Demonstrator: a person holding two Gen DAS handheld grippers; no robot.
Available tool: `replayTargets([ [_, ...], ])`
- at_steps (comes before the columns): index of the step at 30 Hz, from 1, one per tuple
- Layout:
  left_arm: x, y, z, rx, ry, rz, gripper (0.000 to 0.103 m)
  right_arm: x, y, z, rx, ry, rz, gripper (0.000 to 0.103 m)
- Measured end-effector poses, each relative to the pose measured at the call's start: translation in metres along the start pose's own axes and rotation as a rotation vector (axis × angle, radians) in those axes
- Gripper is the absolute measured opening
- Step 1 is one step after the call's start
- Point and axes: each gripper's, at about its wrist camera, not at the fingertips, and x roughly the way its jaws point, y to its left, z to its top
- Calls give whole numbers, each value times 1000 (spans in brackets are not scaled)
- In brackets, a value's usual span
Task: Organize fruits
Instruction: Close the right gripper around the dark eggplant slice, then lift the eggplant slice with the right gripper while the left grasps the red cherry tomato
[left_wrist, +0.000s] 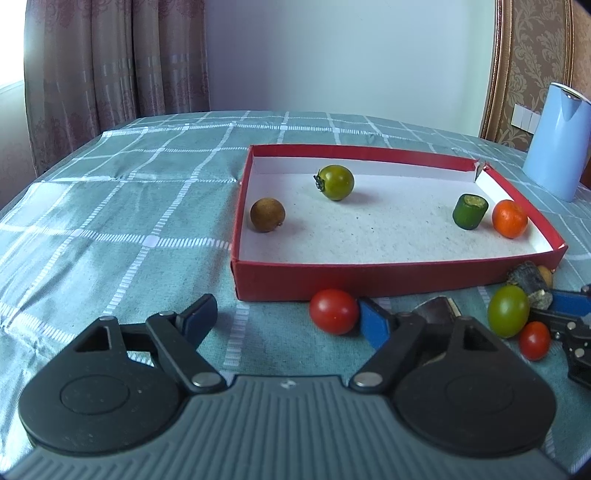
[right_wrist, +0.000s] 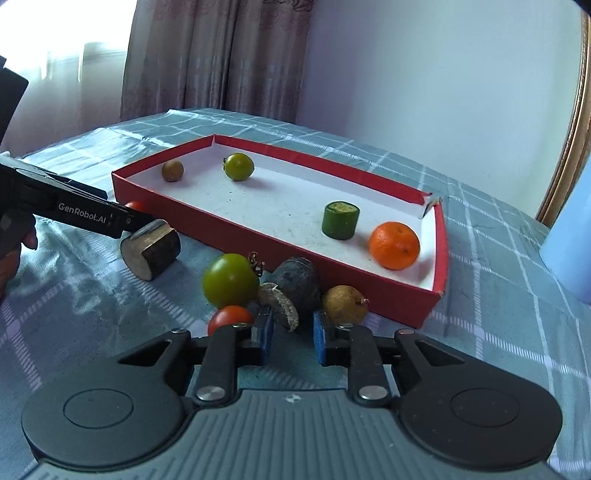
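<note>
A red tray (left_wrist: 369, 278) (right_wrist: 258, 240) holds a brown longan (left_wrist: 267, 215), a green tomato (left_wrist: 335, 182), a green cucumber piece (left_wrist: 470, 212) and an orange (left_wrist: 509, 218). In front of the tray lie a red tomato (left_wrist: 334, 311), a green tomato (right_wrist: 229, 281), a small red tomato (right_wrist: 229, 318), a dark chunk (right_wrist: 295, 291), a longan (right_wrist: 343, 304) and a wood-like piece (right_wrist: 150, 249). My left gripper (left_wrist: 284, 317) is open, its right finger beside the red tomato. My right gripper (right_wrist: 290, 334) is open just before the dark chunk.
A green checked cloth (left_wrist: 129, 192) covers the table. A light blue jug (left_wrist: 557, 142) stands to the right of the tray. Curtains hang behind the table at the left, a white wall behind it.
</note>
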Motion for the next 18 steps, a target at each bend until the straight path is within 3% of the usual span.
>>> replayTargets([
  [2, 0, 0, 0, 1, 1, -2, 80, 1, 0, 4, -5, -7, 4, 36],
  [3, 0, -1, 0, 3, 2, -4, 81, 1, -1, 6, 0, -20, -2, 50],
  [4, 0, -1, 0, 4, 3, -5, 82, 1, -2, 7, 1, -29, -12, 73],
  [6, 1, -1, 0, 4, 3, -7, 82, 4, 3, 8, -16, -56, -65, 89],
  [9, 0, -1, 0, 3, 3, -7, 82, 14, 11, 11, -73, -57, -135, 89],
  [11, 0, 0, -1, 1, 2, -9, 82, 16, 15, 10, -96, -57, -165, 79],
  [13, 0, 0, -1, 2, 2, -9, 82, 12, 14, 8, -99, -68, -169, 60],
  [14, 0, 0, -1, 1, 2, -9, 82, 10, 12, 6, -92, -64, -164, 55],
  [15, 0, 0, -1, 1, 2, -9, 82, 10, 10, 5, -84, -49, -150, 40],
  [18, -1, 0, -1, -2, 1, -12, 82, 10, 3, 4, -42, -35, -109, 40],
])
